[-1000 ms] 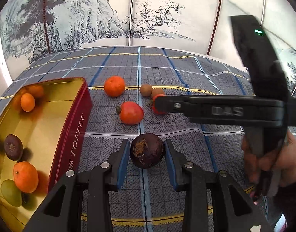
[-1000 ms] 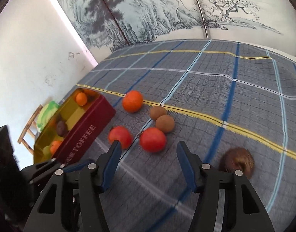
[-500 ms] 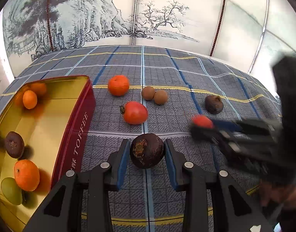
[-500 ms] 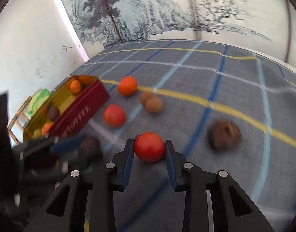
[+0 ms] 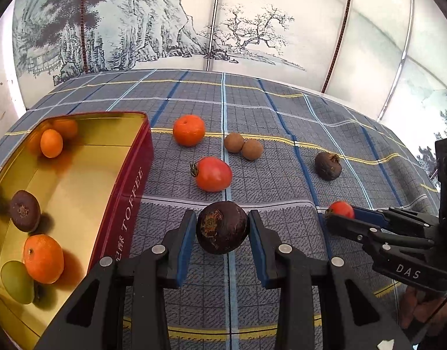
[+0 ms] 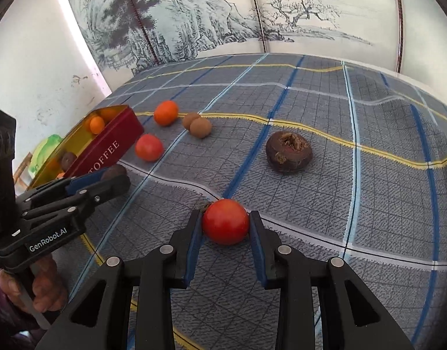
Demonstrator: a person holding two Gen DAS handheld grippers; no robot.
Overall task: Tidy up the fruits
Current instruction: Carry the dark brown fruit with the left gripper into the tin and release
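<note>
My left gripper (image 5: 222, 227) is shut on a dark purple round fruit (image 5: 222, 227), just right of the red and gold toffee tin (image 5: 130, 192). My right gripper (image 6: 225, 225) is shut on a red tomato (image 6: 225, 225); it also shows in the left wrist view (image 5: 340, 209) at the right. The tin holds oranges, a dark fruit and a green fruit. On the cloth lie an orange (image 5: 189, 130), a second tomato (image 5: 213, 174), two brown fruits (image 5: 243, 146) and another dark fruit (image 5: 328, 162).
The blue checked tablecloth (image 5: 282, 110) covers the table, with a painted screen (image 5: 165, 29) behind it. A white wall (image 6: 33, 58) and a small stool with a green thing on it (image 6: 41, 151) stand beyond the tin.
My right gripper has closed on the tomato and drawn it back toward the front right. My left gripper has kept hold of the dark fruit and moved little.
</note>
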